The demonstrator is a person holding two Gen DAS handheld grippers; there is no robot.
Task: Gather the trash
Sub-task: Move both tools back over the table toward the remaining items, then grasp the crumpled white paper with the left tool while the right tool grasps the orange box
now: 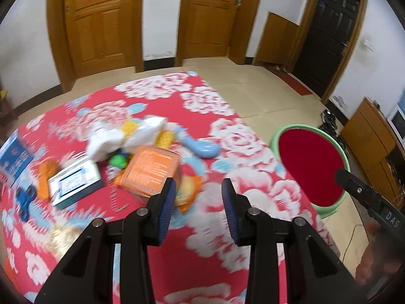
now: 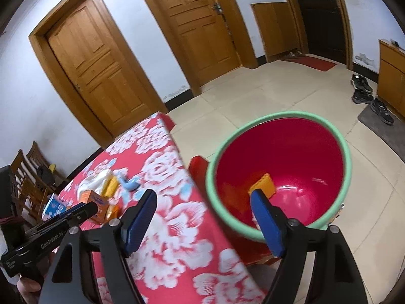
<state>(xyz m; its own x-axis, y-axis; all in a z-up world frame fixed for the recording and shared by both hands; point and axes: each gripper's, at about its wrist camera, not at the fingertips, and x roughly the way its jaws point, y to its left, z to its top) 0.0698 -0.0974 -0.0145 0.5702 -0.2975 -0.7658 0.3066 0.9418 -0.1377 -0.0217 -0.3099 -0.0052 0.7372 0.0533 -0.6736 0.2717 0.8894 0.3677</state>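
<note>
Up close, the right gripper (image 2: pixel 202 217) has its two flat, ribbed blue pads spread wide with nothing between them. Its right pad hangs over the near rim of a round plastic bin (image 2: pixel 336 136), glossy red inside with a pale green lip, standing on the tiled floor just right of the table. An orange rectangular packet (image 2: pixel 264 183) lies inside the bin near its bottom.

Over the table, the left gripper (image 1: pixel 198 200) holds its matching blue pads partly apart, and they too grip nothing. Below them lies a soft red tablecloth (image 1: pixel 207 253) printed with large white flowers. Just beyond the pads sits an orange cardboard box (image 1: pixel 152 169), with a yellow-orange wrapper (image 1: pixel 187 192) touching its near right corner. Left of it lies a flat white and blue box (image 1: pixel 76 185). Farther off, crumpled white tissue (image 1: pixel 124 136) is heaped beside a smooth, curved light-blue plastic piece (image 1: pixel 202 149). A dark blue fidget spinner (image 1: pixel 24 200) rests near the left edge.
</note>
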